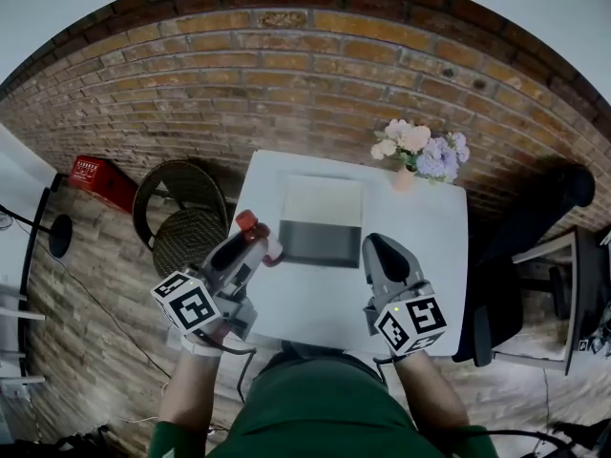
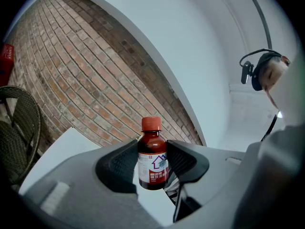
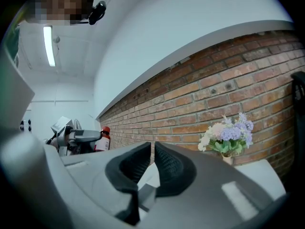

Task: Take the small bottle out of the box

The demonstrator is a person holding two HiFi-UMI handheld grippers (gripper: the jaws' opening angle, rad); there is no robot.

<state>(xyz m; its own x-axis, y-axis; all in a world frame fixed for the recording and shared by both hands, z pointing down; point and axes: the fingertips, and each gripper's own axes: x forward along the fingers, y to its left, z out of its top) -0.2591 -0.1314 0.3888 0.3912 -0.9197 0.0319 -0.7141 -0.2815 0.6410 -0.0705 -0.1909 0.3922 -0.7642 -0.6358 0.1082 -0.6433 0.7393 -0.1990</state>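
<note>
A small brown bottle (image 2: 152, 163) with a red cap and a white-and-red label stands upright between the jaws of my left gripper (image 2: 152, 165), which is shut on it. In the head view the bottle (image 1: 251, 229) is held in the air by the left gripper (image 1: 250, 246) over the table's left edge, left of the open box (image 1: 321, 219). The box lies flat at the table's middle, a pale lid half and a dark half. My right gripper (image 1: 380, 252) hovers right of the box; its jaws (image 3: 152, 162) are closed with nothing between them. From the right gripper view the bottle (image 3: 104, 138) shows at far left.
A white square table (image 1: 430, 246) stands against a brick floor. A vase of pink and purple flowers (image 1: 420, 153) sits at its far right corner. A wicker chair (image 1: 181, 213) stands left of the table, a black chair (image 1: 535, 256) to the right, a red crate (image 1: 100, 179) further left.
</note>
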